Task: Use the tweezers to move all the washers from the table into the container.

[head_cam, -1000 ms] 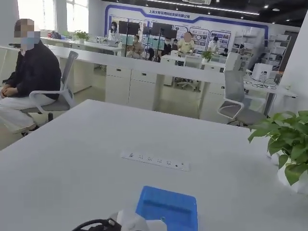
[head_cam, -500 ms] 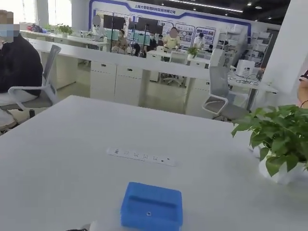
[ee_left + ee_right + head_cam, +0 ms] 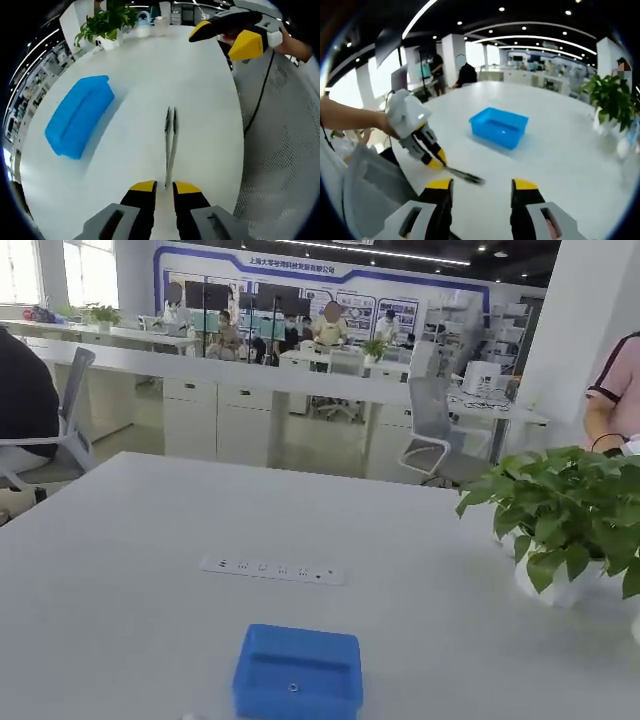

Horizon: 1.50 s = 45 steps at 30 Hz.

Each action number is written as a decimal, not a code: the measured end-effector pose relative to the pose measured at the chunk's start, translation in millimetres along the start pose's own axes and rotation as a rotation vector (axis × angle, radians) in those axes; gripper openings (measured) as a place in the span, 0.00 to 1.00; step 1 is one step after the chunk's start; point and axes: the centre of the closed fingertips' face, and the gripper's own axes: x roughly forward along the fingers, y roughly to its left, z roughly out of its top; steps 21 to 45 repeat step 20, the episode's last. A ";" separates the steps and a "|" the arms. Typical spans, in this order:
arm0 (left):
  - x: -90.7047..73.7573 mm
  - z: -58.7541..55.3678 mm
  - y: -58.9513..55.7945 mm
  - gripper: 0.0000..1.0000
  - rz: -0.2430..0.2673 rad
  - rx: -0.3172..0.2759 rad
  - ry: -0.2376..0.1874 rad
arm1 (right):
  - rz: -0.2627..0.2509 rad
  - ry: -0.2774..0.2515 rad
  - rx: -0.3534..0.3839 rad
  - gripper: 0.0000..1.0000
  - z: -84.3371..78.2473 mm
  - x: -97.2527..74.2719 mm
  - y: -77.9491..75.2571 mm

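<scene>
A blue container (image 3: pixel 295 672) stands on the white table (image 3: pixel 120 570), with one small washer (image 3: pixel 293 687) on its floor. In the left gripper view my left gripper (image 3: pixel 165 187) is shut on the near end of the metal tweezers (image 3: pixel 170 135), which point forward just above the table, to the right of the container (image 3: pixel 77 120). The right gripper view shows a hand holding that left gripper (image 3: pixel 427 150) with the tweezers (image 3: pixel 465 175) sticking out, near the table's edge. My right gripper (image 3: pixel 482 185) stands open, facing the container (image 3: pixel 499 127), with nothing between its jaws.
A white power strip (image 3: pixel 272 569) lies beyond the container. A potted plant (image 3: pixel 570 520) stands at the table's right. Office chairs, desks and people fill the background. The near table edge runs close to the tweezers (image 3: pixel 235 150).
The head camera has panned to the right, so the container, power strip and plant sit further left in the picture. Nothing on the table has visibly moved.
</scene>
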 end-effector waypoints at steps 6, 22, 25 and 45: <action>-11.1 -18.1 3.8 0.39 0.025 -0.204 -0.027 | -0.019 0.013 0.011 0.49 3.8 1.8 -16.3; -124.4 -5.6 56.9 0.93 0.449 -0.617 -0.408 | -0.094 -0.103 0.097 0.81 41.1 -7.1 -43.0; -124.4 -5.6 56.9 0.93 0.449 -0.617 -0.408 | -0.094 -0.103 0.097 0.81 41.1 -7.1 -43.0; -124.4 -5.6 56.9 0.93 0.449 -0.617 -0.408 | -0.094 -0.103 0.097 0.81 41.1 -7.1 -43.0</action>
